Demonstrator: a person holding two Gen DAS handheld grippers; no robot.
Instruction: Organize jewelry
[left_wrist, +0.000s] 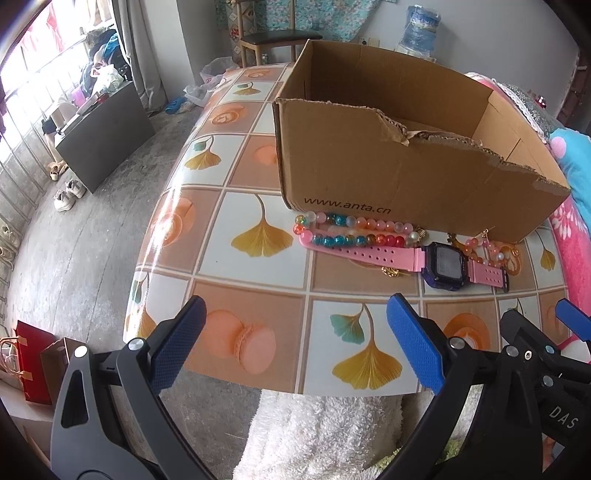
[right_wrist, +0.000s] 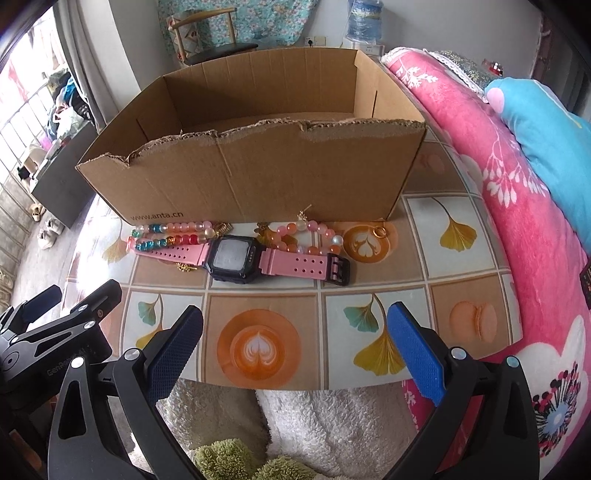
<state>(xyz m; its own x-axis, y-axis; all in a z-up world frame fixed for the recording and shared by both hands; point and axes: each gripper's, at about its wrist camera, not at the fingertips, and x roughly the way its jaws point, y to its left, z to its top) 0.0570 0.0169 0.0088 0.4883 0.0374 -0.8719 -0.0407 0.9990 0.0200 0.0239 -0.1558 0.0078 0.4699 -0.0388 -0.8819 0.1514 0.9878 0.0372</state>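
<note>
on the tiled table (right_wrist: 266, 295), right against the front wall of the cardboard box (right_wrist: 258, 173), all the jewelry sits waiting: a pink watch (right_wrist: 243, 258), a multicoloured bead bracelet (right_wrist: 173, 234) at its left, a pink bead bracelet (right_wrist: 310, 238) behind its right strap, a small gold ring (right_wrist: 380, 232) further right, and a gold trinket (right_wrist: 186, 266) peeking from under the left strap. what you can see of the box inside looks bare (its floor is mostly hidden by the torn front edge), so by my reading nothing is sorted yet and every piece is left to do. your left gripper (left_wrist: 295, 339) and right gripper (right_wrist: 295, 343) both hover at the near table edge, jaws spread wide, holding nothing. the watch lies nearest your right gripper.
</note>
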